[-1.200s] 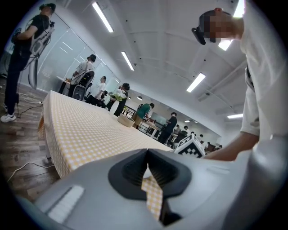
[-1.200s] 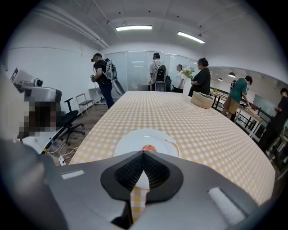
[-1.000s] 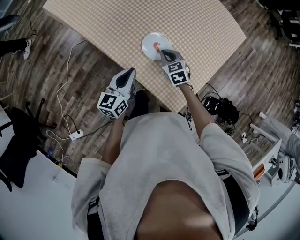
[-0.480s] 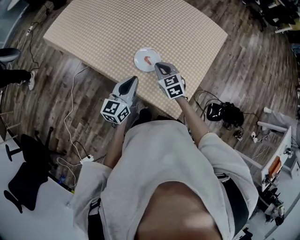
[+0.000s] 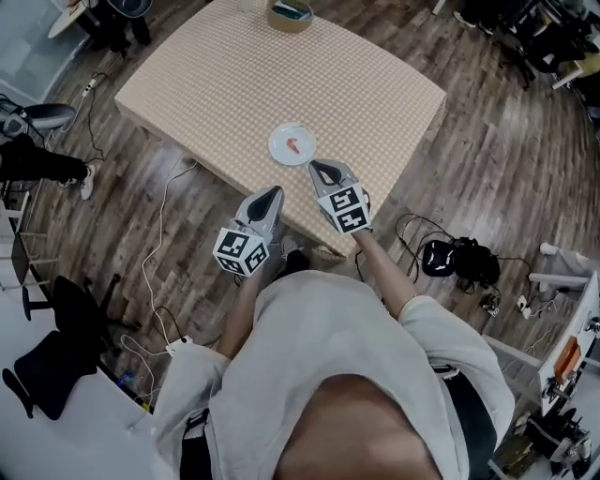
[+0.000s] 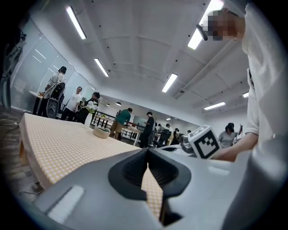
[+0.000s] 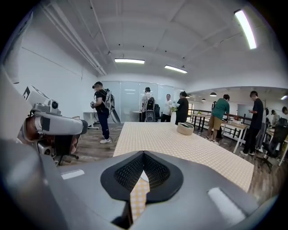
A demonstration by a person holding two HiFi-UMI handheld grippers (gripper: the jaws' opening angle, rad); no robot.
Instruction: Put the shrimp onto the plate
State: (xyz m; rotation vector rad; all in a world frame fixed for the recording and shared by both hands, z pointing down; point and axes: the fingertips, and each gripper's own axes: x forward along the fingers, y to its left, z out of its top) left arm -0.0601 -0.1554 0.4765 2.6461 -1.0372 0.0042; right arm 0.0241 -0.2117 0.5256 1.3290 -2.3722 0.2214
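Observation:
An orange shrimp lies on a small white plate near the front edge of the checkered table. My right gripper hangs just short of the plate, at the table's edge, jaws shut and empty. The left gripper is off the table's front edge over the floor, also shut with nothing in it. In the right gripper view the shut jaw tips meet over the checkered top. From the left gripper view the shut tips point across the table, and the right gripper's marker cube shows beside them.
A round bowl stands at the table's far edge, also seen as a small dish. Cables trail over the wooden floor at left, a black bag lies at right. Several people stand in the room beyond.
Both grippers have drawn back from the plate toward the person and risen; the right one has left the plate with the shrimp lying on it. The view now takes in the whole table.

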